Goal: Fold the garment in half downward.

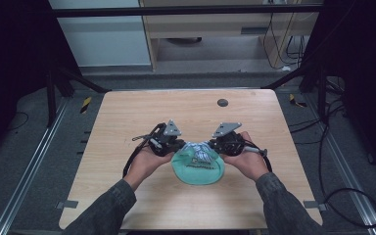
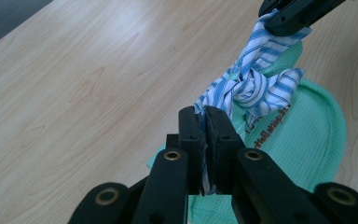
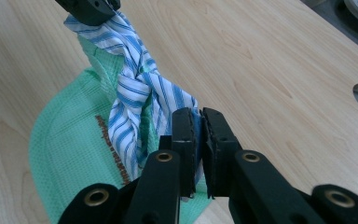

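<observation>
Counter (image 1: 127,196) of pale wood grain, with a mint-green waffle-weave cloth pouch (image 1: 198,171) lying flat near the person's edge, between the two hands. Left gripper (image 1: 175,145), at the pouch's left shoulder, is clenched on one tail of a blue-and-white striped fabric tie (image 1: 199,151); in the left gripper view the stripe (image 2: 254,88) runs straight out from between the closed jaws to a twisted knot and on to the other gripper at the top right. Knot sits over the upper edge of the pouch (image 2: 303,154), roughly midway between the grippers. Right gripper (image 1: 215,144), at the pouch's right shoulder, is likewise clamped on the opposite tail; its own view shows the striped band (image 3: 135,93) leaving the jaws and climbing across the green cloth (image 3: 65,149) toward the far gripper. Long axis of the tie lies left to right across the counter, in line with the two grippers, each hand about equally near the knot. Judgement: any tightening or loosening turns on that line, the hands drawing apart along it or easing inward. Small dark round grommet (image 1: 222,103) sits well apart, toward the far edge.
</observation>
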Motion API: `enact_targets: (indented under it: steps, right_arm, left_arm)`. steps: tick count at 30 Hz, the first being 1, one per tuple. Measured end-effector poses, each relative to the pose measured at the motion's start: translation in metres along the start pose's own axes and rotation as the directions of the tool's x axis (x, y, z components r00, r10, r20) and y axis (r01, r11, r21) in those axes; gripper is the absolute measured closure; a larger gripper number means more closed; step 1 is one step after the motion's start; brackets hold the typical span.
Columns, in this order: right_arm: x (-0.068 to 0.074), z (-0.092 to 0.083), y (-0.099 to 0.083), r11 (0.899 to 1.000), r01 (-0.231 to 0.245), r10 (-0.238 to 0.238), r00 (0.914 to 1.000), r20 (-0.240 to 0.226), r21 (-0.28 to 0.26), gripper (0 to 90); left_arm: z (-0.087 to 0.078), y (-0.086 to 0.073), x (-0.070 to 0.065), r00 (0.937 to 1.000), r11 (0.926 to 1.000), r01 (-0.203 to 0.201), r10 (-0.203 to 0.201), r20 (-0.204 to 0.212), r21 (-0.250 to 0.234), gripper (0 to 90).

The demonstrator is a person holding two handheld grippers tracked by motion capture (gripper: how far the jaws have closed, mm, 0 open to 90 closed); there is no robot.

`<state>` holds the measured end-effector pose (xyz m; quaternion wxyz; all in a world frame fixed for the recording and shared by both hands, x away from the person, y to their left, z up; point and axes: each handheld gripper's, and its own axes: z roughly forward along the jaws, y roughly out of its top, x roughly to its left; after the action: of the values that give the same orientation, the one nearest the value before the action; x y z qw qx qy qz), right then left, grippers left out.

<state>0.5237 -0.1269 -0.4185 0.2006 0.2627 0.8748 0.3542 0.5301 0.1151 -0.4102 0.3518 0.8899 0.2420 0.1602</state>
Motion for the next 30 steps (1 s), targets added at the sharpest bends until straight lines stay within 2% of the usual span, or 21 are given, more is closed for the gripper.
enact_targets:
  steps: [11, 24, 30]
  right_arm:
    - [0.011, -0.003, -0.007, 1.0, 0.023, -0.023, 0.9996, -0.015, 0.001, 83.7]
    - [0.026, -0.007, -0.019, 0.999, 0.046, -0.045, 0.9984, -0.034, 0.007, 83.3]
    - [0.033, -0.005, -0.025, 0.999, 0.048, -0.048, 0.998, -0.04, 0.008, 83.0]
  left_arm:
    - [-0.001, -0.011, -0.008, 0.9999, 0.9999, -0.001, 0.001, 0.014, -0.017, 85.6]
    - [-0.003, -0.024, -0.021, 0.9988, 0.9996, -0.027, 0.027, 0.04, 0.003, 85.4]
    - [-0.002, -0.029, -0.025, 0.9987, 0.9998, -0.019, 0.019, 0.047, -0.006, 85.2]
